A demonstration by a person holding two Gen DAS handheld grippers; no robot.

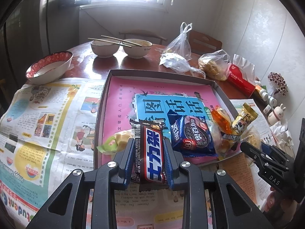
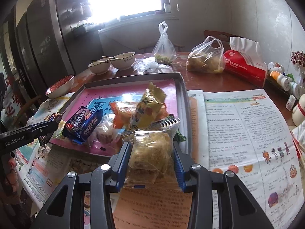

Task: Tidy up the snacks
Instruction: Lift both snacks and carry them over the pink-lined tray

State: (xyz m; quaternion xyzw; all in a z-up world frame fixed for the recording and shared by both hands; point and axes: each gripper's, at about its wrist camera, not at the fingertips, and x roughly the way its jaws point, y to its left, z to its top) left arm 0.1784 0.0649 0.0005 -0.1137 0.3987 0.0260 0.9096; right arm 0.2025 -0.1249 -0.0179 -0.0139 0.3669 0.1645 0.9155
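Observation:
My left gripper point(image 1: 148, 143) is shut on a dark chocolate bar point(image 1: 150, 152) with a blue-and-white label, held over the near edge of a shallow grey box tray point(image 1: 164, 72) lined with a pink and blue sheet. My right gripper point(image 2: 152, 147) is shut on a clear-wrapped golden pastry point(image 2: 150, 156) at the tray's near right corner. In the tray lie a blue cookie pack point(image 1: 192, 135), an orange wrapped snack point(image 1: 221, 120), a yellow packet point(image 2: 150, 105) and a green-wrapped bun point(image 1: 114, 142). The cookie pack also shows in the right wrist view point(image 2: 82, 124).
Newspapers point(image 1: 42, 114) cover the brown table around the tray. A red-rimmed bowl point(image 1: 50, 66) sits at the left, two white bowls point(image 1: 122, 47) with chopsticks at the back. Plastic bags point(image 2: 205, 59), a red tissue pack point(image 2: 246, 64) and small bottles point(image 2: 282, 78) stand at the right.

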